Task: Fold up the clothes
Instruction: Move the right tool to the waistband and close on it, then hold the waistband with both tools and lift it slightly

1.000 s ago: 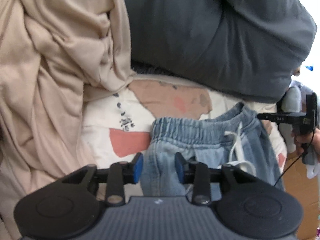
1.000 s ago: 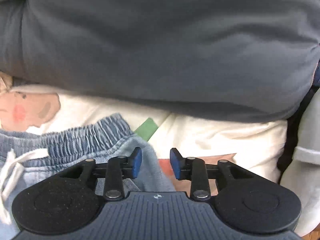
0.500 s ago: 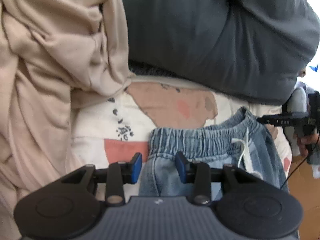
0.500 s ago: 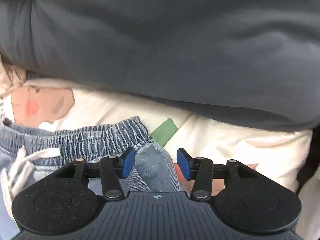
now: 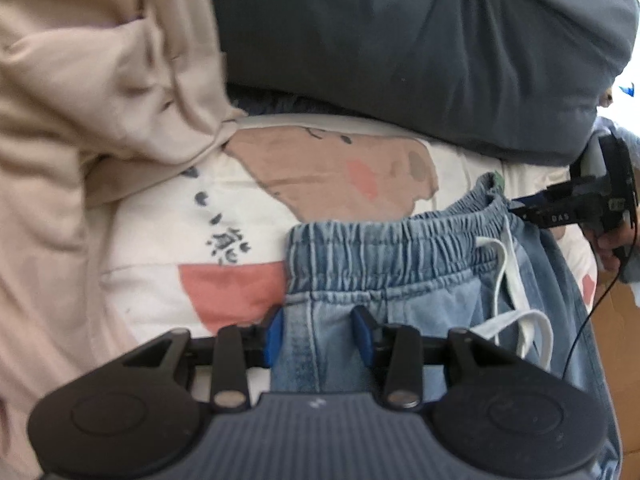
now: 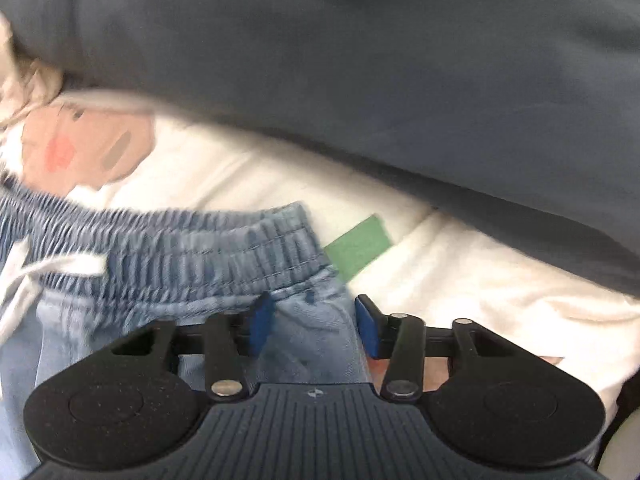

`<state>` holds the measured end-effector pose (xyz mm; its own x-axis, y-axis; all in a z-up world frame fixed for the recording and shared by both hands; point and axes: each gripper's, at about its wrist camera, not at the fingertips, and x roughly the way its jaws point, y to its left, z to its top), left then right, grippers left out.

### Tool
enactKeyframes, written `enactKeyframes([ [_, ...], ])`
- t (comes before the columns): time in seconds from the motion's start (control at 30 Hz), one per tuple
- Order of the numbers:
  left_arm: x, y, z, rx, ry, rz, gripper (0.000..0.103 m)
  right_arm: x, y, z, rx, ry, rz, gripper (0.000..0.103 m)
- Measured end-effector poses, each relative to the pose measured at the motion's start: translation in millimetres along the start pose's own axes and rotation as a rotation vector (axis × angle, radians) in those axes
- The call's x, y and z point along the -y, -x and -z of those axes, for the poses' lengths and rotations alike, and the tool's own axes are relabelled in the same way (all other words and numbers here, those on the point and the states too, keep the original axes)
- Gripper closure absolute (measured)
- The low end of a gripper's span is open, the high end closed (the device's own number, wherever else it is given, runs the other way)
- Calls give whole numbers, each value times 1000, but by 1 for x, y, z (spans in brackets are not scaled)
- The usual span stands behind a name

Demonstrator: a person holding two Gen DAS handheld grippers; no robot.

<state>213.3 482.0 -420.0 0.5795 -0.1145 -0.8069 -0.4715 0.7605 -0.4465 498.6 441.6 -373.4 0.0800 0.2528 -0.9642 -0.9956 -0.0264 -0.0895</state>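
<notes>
Lying flat on a patterned sheet (image 5: 168, 240), light blue denim shorts (image 5: 400, 264) sit waistband toward twelve o'clock, below a grey pillow (image 5: 420, 48). Left gripper (image 5: 319, 334) and right gripper (image 6: 314, 326) each straddle a waistband corner, fingers spread, unclenched. Beige fabric (image 5: 80, 100) bunches at ten o'clock.

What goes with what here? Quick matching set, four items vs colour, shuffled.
Items:
1. elastic-waist pants
2. drawstring
3. big pillow
4. crumpled garment at left

Colours:
A. white
B. beige
C. dark grey
D. faded blue denim

Pairs: 1-D, 2-A, 3-C, 4-B
</notes>
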Motion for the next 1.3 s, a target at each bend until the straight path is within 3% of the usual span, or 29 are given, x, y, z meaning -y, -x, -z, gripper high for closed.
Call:
enactKeyframes([
  [0.1,-2,2,2,20,19,-16,79,-13,3,1,-26,90,34,76],
  [0.13,-3,4,3,30,24,-22,82,-16,4,2,-35,112,46,89],
  [0.23,-2,17,6,90,2,-40,90,-22,12,5,-23,147,91,98],
  [0.5,17,40,-7,216,-51,-65,93,-34,47,13,110,88,282,100],
  [0.83,19,59,-36,302,-75,-68,94,-35,80,10,231,11,323,100],
  [1.0,12,41,-45,271,-69,-111,94,-37,68,-2,237,-25,343,100],
  [1.17,2,3,-44,185,-76,-175,94,-36,36,-3,208,-74,326,100],
  [1.3,5,-13,-47,133,-105,-205,90,-28,46,4,208,-121,291,98],
])
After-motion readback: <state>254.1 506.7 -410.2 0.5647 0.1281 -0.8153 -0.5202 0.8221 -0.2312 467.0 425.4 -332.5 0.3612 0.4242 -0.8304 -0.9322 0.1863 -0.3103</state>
